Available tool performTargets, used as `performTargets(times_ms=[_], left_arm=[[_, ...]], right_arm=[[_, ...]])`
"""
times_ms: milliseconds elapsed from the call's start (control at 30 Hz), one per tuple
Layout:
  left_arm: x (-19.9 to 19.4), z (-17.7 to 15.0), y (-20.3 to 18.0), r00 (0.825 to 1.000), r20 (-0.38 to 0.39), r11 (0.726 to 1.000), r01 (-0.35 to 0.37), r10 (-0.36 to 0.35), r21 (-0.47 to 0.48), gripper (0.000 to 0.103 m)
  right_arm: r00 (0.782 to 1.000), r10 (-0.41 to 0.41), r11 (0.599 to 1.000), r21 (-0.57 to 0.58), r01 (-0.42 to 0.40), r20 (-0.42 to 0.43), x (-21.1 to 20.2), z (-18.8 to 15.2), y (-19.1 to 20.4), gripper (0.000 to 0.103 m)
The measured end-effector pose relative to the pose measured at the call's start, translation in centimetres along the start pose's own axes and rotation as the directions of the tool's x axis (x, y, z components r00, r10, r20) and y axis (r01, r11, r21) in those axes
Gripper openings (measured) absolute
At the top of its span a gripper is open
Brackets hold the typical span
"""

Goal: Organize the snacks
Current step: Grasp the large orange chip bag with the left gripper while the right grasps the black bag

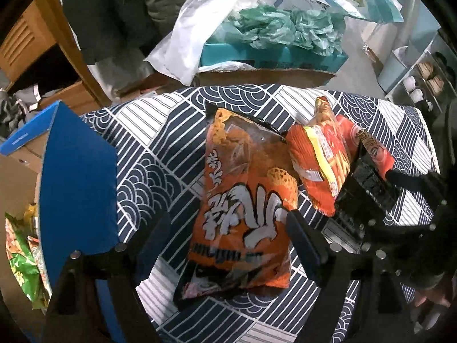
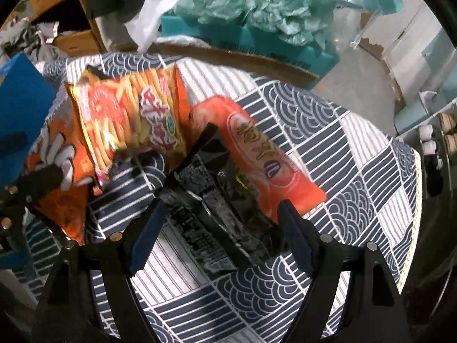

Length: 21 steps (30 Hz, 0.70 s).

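A large orange snack bag [image 1: 245,200] with white lettering lies flat on the patterned tablecloth [image 1: 154,131]. My left gripper [image 1: 228,234] hangs over its lower half, open, a finger on each side and neither pad pressing it. To the right, a yellow-and-red bag of sticks [image 2: 134,114] leans on a red bag [image 2: 268,154] and a black foil pack [image 2: 205,214]. My right gripper [image 2: 220,234] is open above the black pack, which runs between its fingers without being pinched. The red bag's corner lies by the right finger.
A blue cardboard box flap [image 1: 77,171] stands at the table's left edge, with green snack bags [image 1: 20,257] inside the box below. Beyond the far edge are a teal box [image 1: 271,54] stuffed with plastic bags, white bags and wooden furniture [image 1: 25,37].
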State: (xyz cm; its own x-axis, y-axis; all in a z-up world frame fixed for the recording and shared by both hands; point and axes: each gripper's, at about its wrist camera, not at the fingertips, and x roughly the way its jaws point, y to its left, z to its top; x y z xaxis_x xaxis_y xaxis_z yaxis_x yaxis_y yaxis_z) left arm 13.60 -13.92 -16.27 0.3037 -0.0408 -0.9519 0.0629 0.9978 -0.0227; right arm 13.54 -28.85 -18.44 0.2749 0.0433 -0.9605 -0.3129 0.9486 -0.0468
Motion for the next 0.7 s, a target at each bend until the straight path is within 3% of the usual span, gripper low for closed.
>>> performTargets(times_ms=[367,500,600,700], left_arm=[[2.1,0.6,-0.9,1.0,-0.006,0.999,-0.002,0.003,0.041,0.09],[2.7,0.3,-1.0,1.0,-0.006,0.998,0.031,-0.031,0.063,0.09],[2.4,0.0,-1.2,0.997,-0.002,0.993,0.076,-0.076,0.09,0.068],[2.1,-0.3,-1.4,0.997,0.001,0.992,0.072,-0.073,0.101,0.058]], right_arm=[[1.0,0.012,0.998,0.069,-0.011,-0.022,1.4,-1.0,-0.1,0.084],[1.0,0.0,0.997,0.078,0.001,-0.007,1.8,-0.7,0.1,0.085],[1.0,-0.029,0.998,0.063,0.03,-0.002,2.1,-0.6,0.6,0.085],[0.998,-0.063,0.997,0.04,0.063,0.002,2.3,-0.7,1.4,0.085]])
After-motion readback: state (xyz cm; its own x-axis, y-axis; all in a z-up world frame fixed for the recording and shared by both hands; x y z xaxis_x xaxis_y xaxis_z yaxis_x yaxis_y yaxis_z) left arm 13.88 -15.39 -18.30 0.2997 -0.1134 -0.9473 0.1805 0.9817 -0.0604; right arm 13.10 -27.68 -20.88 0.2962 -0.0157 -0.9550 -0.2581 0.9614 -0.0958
